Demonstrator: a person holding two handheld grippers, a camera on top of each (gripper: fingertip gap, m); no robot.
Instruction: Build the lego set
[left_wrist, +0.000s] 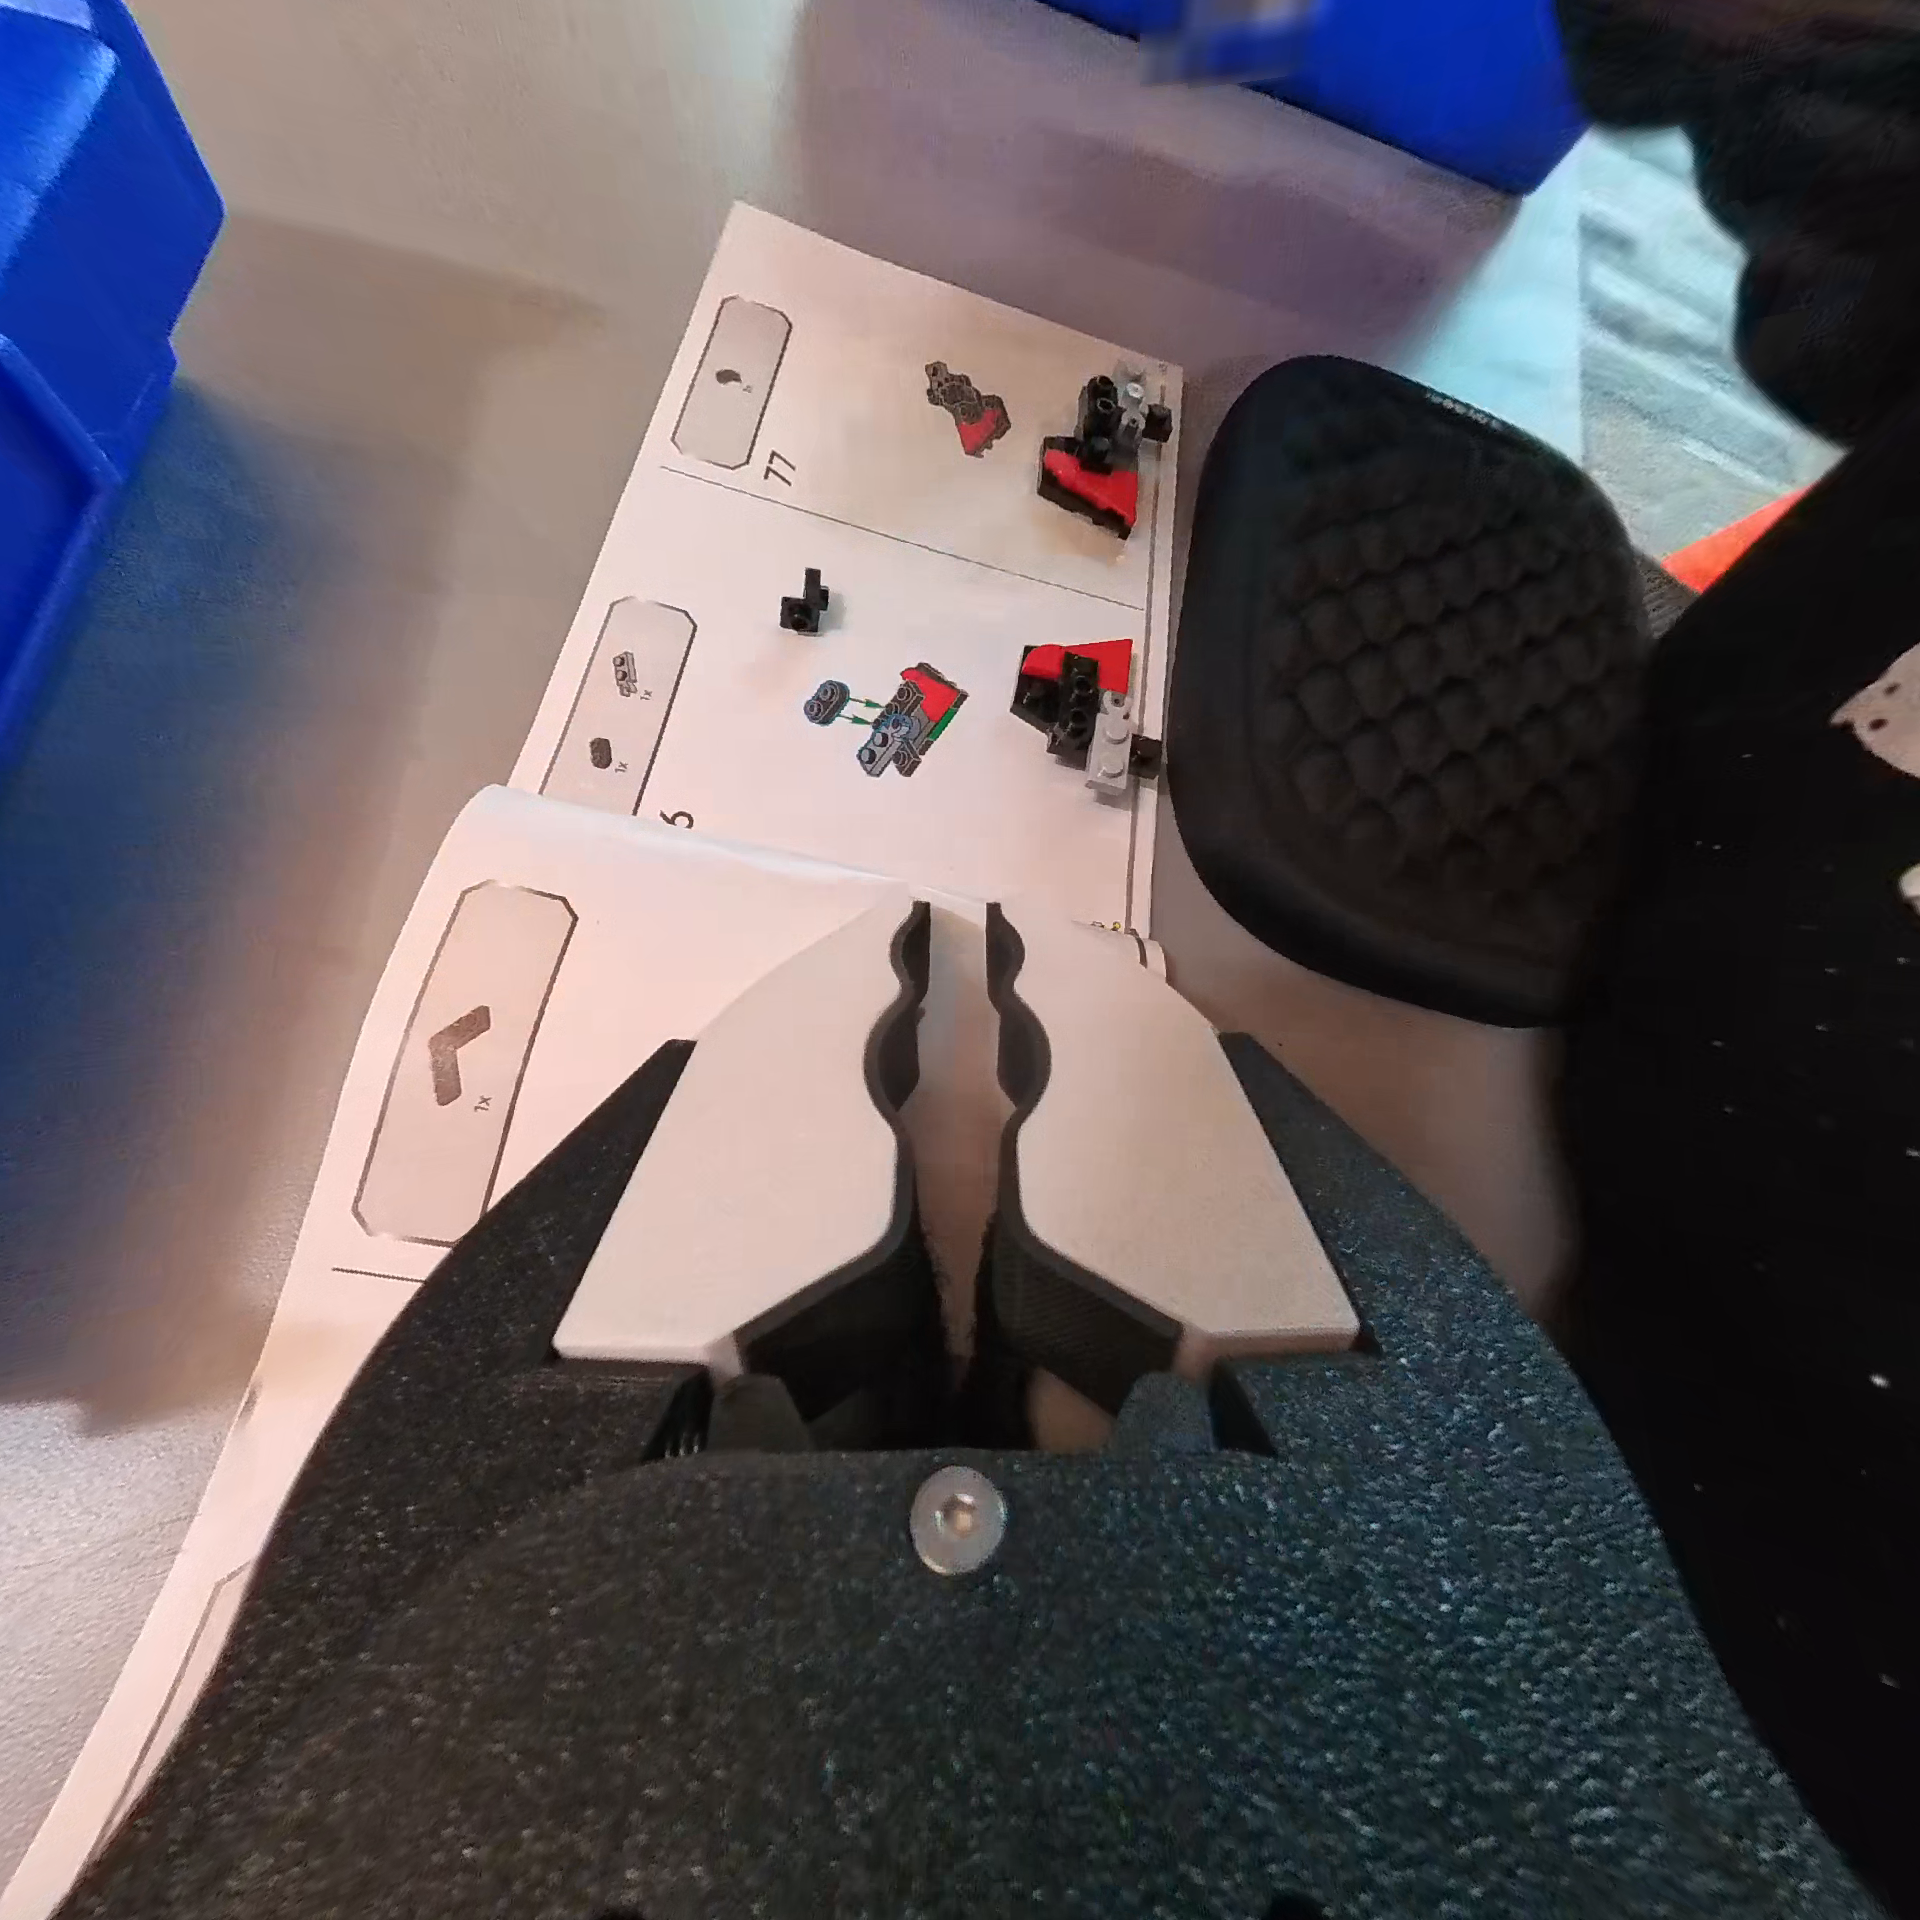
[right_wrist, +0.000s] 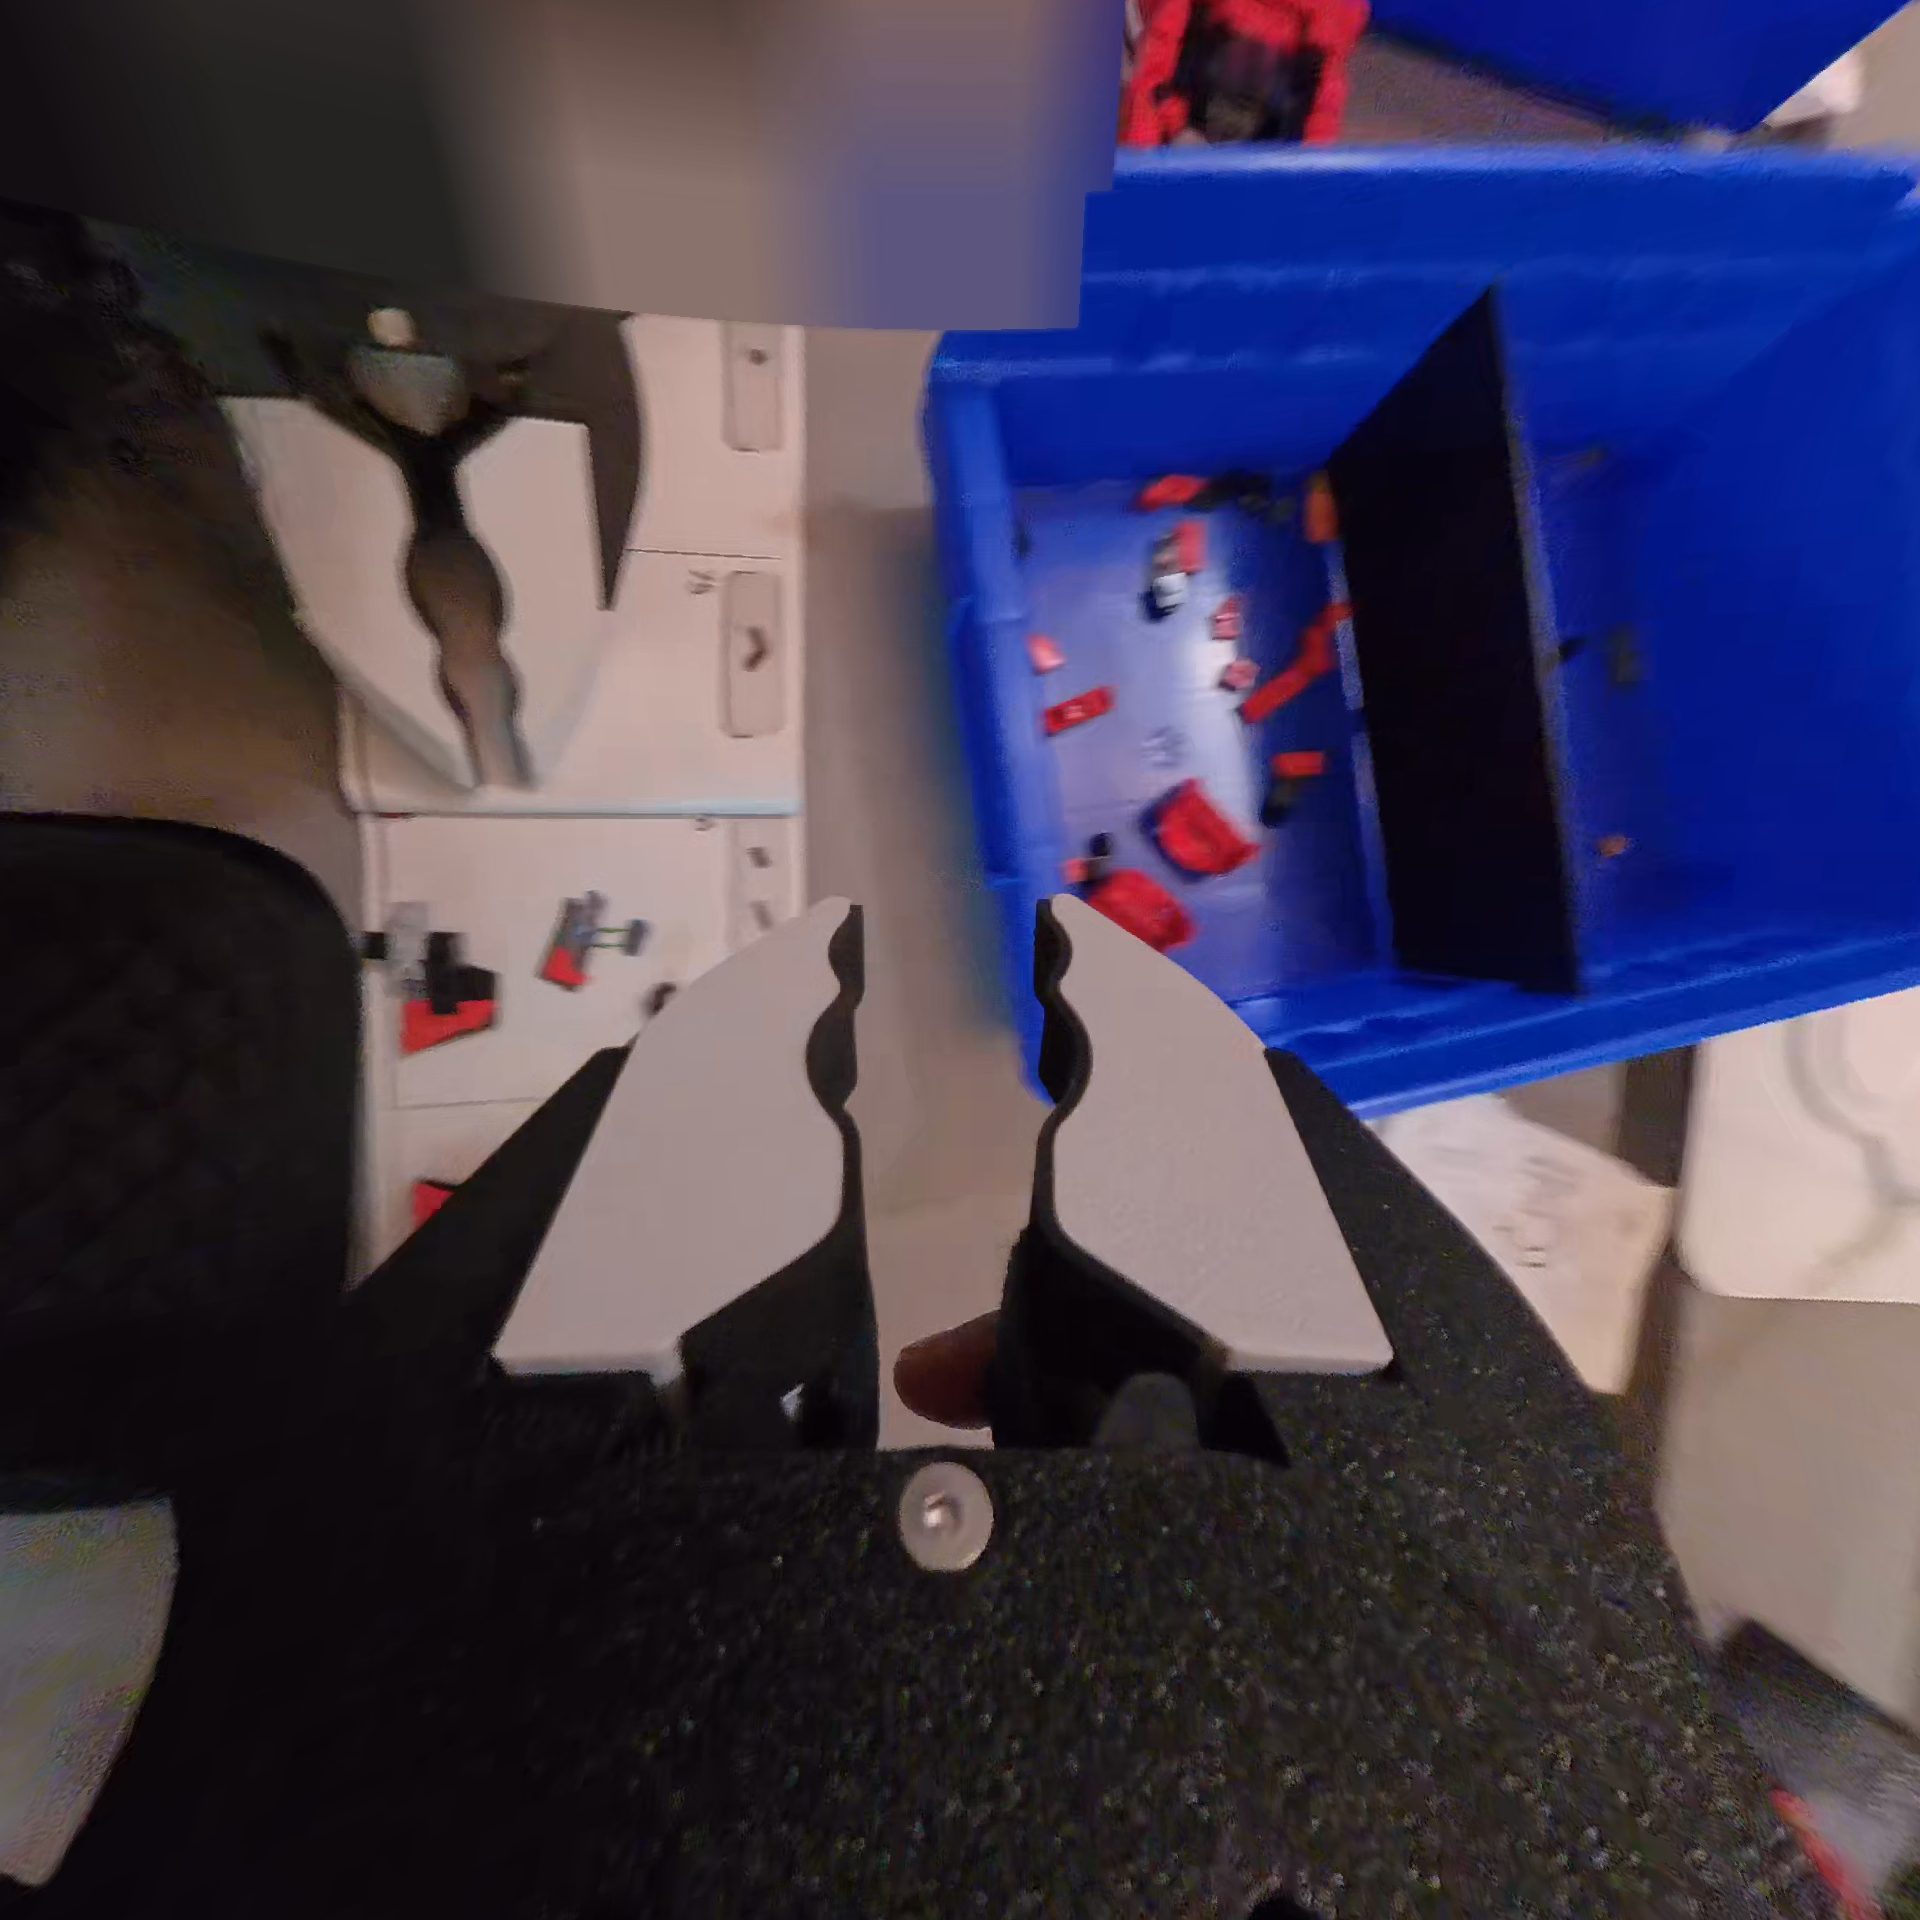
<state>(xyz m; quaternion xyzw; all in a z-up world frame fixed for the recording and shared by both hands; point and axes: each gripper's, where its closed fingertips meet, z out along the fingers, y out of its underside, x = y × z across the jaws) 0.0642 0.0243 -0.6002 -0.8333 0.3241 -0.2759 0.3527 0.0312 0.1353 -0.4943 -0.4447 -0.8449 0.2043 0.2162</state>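
An open instruction booklet (left_wrist: 883, 540) lies on the pale table. Two small black, red and grey sub-assemblies sit on its right edge, one farther away (left_wrist: 1091, 457) and one nearer (left_wrist: 1081, 707). A tiny black piece (left_wrist: 805, 603) lies to their left. My left gripper (left_wrist: 956, 914) hovers over the booklet's curled near page, jaws only slightly apart and empty. It also shows in the right wrist view (right_wrist: 499, 774). My right gripper (right_wrist: 951, 909) is open and empty, between the booklet (right_wrist: 623, 1039) and a blue bin (right_wrist: 1143, 416) holding several red and black pieces.
A black textured pad (left_wrist: 1403, 686) lies right of the booklet. Blue bins stand at the left (left_wrist: 73, 416) and the far right (left_wrist: 1403, 94). A black divider (right_wrist: 1455, 644) splits the bin. A red and black model (right_wrist: 1236, 73) sits behind it. White packaging (right_wrist: 1808, 1153) lies to the right.
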